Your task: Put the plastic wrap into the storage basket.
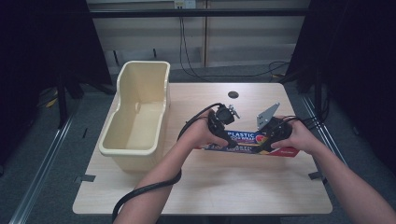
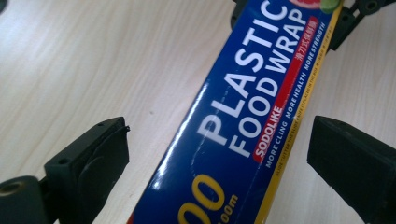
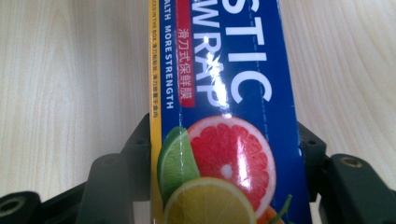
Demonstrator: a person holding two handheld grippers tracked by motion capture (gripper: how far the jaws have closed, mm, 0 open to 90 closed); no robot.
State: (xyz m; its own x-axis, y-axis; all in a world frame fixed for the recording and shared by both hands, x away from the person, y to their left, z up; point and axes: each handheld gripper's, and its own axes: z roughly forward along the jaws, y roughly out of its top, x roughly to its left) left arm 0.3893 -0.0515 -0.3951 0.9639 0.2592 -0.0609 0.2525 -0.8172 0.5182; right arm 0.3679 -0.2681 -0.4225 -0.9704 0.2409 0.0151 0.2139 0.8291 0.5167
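at the left of the worktop (image 1: 154, 196) stands a cream plastic tub (image 1: 137, 114), long side running away from the person, open top up, overhanging the worktop's left edge slightly. it is well apart from both hands.

right of the tub, near the worktop's middle, the left tongs (image 1: 223, 135) sit over the left end of a blue plastic food wrap box (image 1: 243, 141). in the left gripper view these tongs (image 2: 219, 154) stand wide: the box (image 2: 243, 116) runs between the two black jaws with bare wood visible on either side, and neither pad touches it. a black cable trails from this gripper back along the person's forearm.

the box lies flat on the worktop, lengthwise left to right, printed face up, in front of the person.

at its right end the right tongs (image 1: 267, 140) are clamped across the box's width. the right gripper view shows both jaws pressed against the box's long edges (image 3: 224, 154), beside the printed citrus slices.

beyond the hands, a dark round hole (image 1: 233, 94) marks the worktop's far side.
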